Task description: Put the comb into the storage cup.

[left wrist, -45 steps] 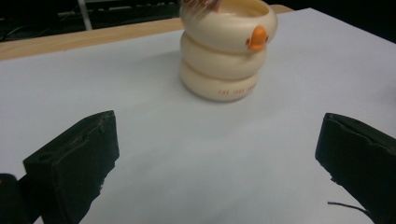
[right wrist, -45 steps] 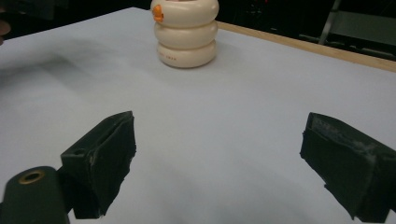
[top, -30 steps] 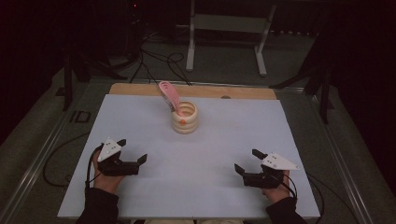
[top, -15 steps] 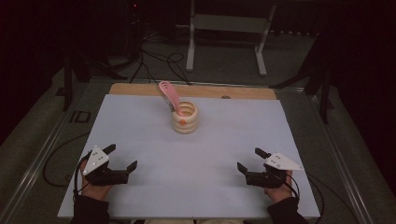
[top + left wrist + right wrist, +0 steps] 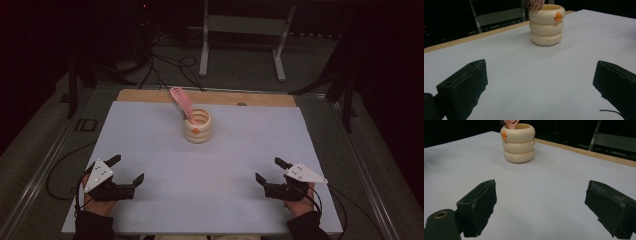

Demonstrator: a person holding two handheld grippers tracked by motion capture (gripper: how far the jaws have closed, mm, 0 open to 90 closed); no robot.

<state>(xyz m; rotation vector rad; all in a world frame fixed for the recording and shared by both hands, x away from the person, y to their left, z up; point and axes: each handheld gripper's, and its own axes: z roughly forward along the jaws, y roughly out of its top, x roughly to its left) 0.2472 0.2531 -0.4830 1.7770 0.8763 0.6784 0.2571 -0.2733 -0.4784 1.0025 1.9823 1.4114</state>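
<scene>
Both tools, left [image 5: 128, 169] and right [image 5: 270, 171], gape wide and empty, well apart from the cream holder [image 5: 198, 125].

Obstacles: we count one, the cream ringed cup [image 5: 198, 127] near the far middle of the desk [image 5: 240, 145], with a pink brush [image 5: 181, 103] leaning out of it toward the far left. Passage: we find bare surface between both wide-open tongs and the cup.

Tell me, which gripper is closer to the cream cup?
Roughly level; the left looks marginally nearer. The left gripper sits near the table's front left, the right gripper front right, both well short of the cup at centre back.
</scene>
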